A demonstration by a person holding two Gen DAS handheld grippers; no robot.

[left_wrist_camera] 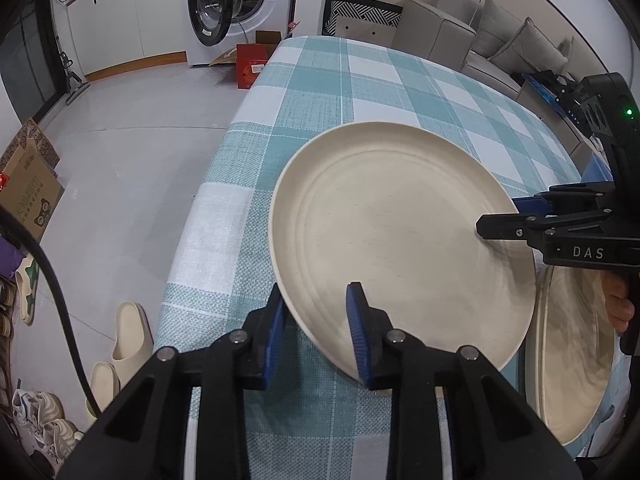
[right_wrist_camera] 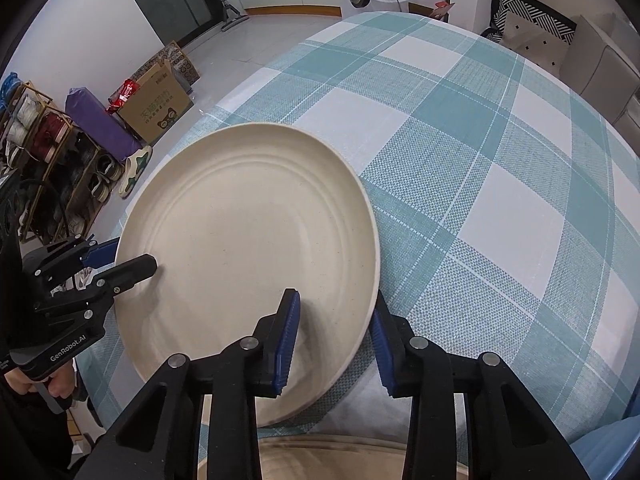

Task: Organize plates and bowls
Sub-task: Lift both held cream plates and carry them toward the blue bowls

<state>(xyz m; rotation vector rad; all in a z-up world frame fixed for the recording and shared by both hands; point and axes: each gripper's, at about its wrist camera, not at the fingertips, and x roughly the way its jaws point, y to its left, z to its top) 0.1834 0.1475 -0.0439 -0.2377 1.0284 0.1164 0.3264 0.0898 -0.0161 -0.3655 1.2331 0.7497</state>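
Gripping the cream plate from two sides, I have both claws clamped on its rim. My left claw straddles the near-left edge, one blue pad lying on the plate's upper face and the other tucked under the rim. My right claw bites the opposite edge the same way, one pad on top and the other outside and below the rim; in the left wrist view it reaches in from the right.

The plate looks tilted, its near edge raised off the checked teal-and-white cloth on the surface; I cannot tell whether the far edge touches the cloth. It sits over the near-left part of the surface, close to the edge that drops to the floor.

A second plate of the same pale colour lies just beside and partly under it, towards my right, and a hand shows above that plate's rim.

Beyond the surface stand a washing machine with its door open and a grey sofa; slippers lie on the floor.
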